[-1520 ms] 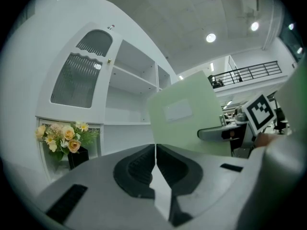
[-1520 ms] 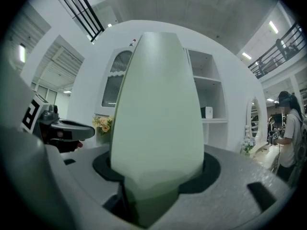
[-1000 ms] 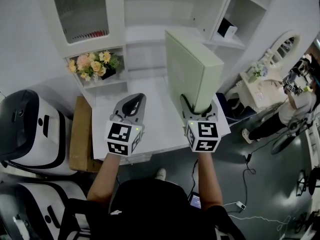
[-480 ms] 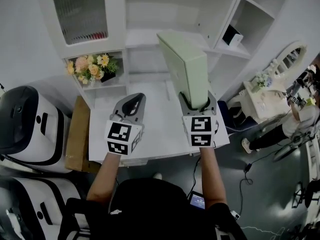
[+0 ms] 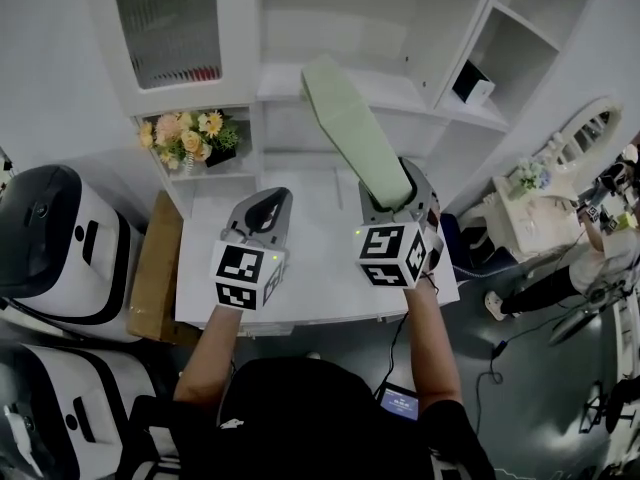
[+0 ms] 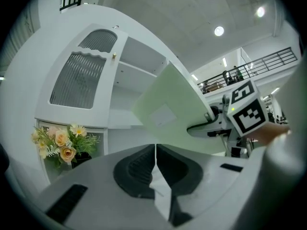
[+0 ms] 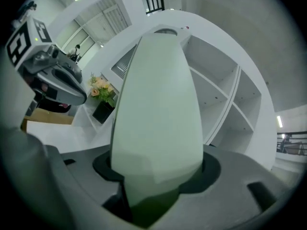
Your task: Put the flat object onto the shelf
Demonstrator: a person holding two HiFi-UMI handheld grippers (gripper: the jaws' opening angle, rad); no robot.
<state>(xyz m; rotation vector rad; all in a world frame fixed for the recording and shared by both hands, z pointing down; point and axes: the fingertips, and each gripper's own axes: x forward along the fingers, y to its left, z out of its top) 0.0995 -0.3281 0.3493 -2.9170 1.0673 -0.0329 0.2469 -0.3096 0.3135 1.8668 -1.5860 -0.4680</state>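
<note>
The flat object (image 5: 355,133) is a pale green, thin box. My right gripper (image 5: 388,186) is shut on its near end and holds it above the white table (image 5: 320,273). The box leans up and to the left, its far end in front of the white cabinet's middle shelf (image 5: 290,80). In the right gripper view the flat object (image 7: 158,109) fills the centre between the jaws. My left gripper (image 5: 267,203) hovers to the left over the table, shut on nothing; its jaws meet in the left gripper view (image 6: 155,153), where the green flat object (image 6: 168,114) shows to the right.
A pot of flowers (image 5: 190,133) sits in a low cabinet niche at the left. Two white and black machines (image 5: 50,258) and a brown board (image 5: 155,268) stand left of the table. A small box (image 5: 472,83) sits on a right shelf. A person (image 5: 600,238) stands far right.
My right gripper has rolled, so the flat object went from upright with its broad face showing to leaning left with its narrow side up, and it rose slightly. The left gripper hardly shifted.
</note>
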